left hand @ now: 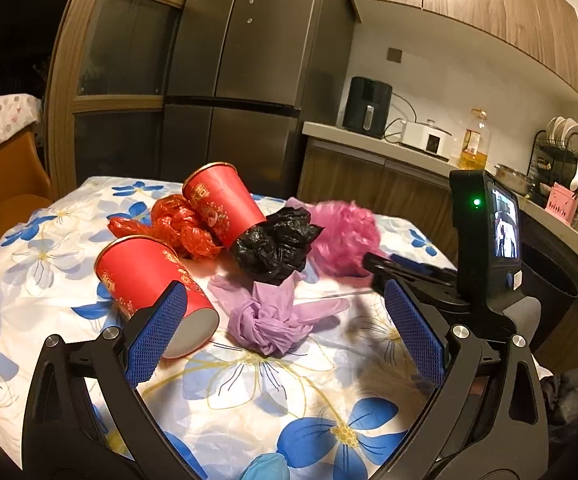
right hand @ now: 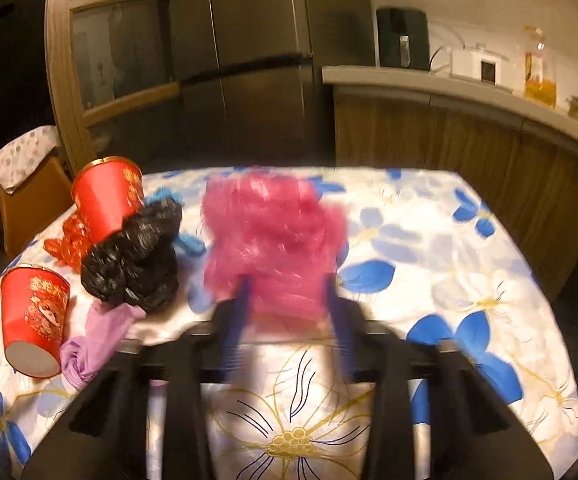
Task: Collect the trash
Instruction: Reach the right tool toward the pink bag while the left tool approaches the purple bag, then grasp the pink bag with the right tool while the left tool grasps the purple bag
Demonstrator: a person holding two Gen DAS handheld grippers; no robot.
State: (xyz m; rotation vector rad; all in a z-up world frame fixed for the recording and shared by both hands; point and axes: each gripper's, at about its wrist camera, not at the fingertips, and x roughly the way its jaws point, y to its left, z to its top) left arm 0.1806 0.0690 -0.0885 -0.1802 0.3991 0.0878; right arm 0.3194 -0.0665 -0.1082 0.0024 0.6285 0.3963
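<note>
Trash lies on the flowered tablecloth (left hand: pixel 273 392). My right gripper (right hand: pixel 289 284) is shut on a crumpled pink bag (right hand: pixel 273 232), blurred by motion; the bag also shows in the left wrist view (left hand: pixel 345 236), with the right gripper (left hand: pixel 373 260) beside it. My left gripper (left hand: pixel 285 312) is open and empty above a lilac bag (left hand: pixel 269 320). A near red cup (left hand: pixel 149 280) lies on its side by the left finger. A second red cup (left hand: pixel 221 200) leans on a black bag (left hand: pixel 277 244) and an orange-red bag (left hand: pixel 177 228).
A fridge (left hand: pixel 233 60) and wood cabinets stand behind the table. A counter (left hand: pixel 389 144) at the right holds an air fryer, a cooker, an oil bottle and a dish rack. An orange chair (left hand: pixel 5 192) stands at the left. A blue glove (right hand: pixel 185 240) lies behind the black bag.
</note>
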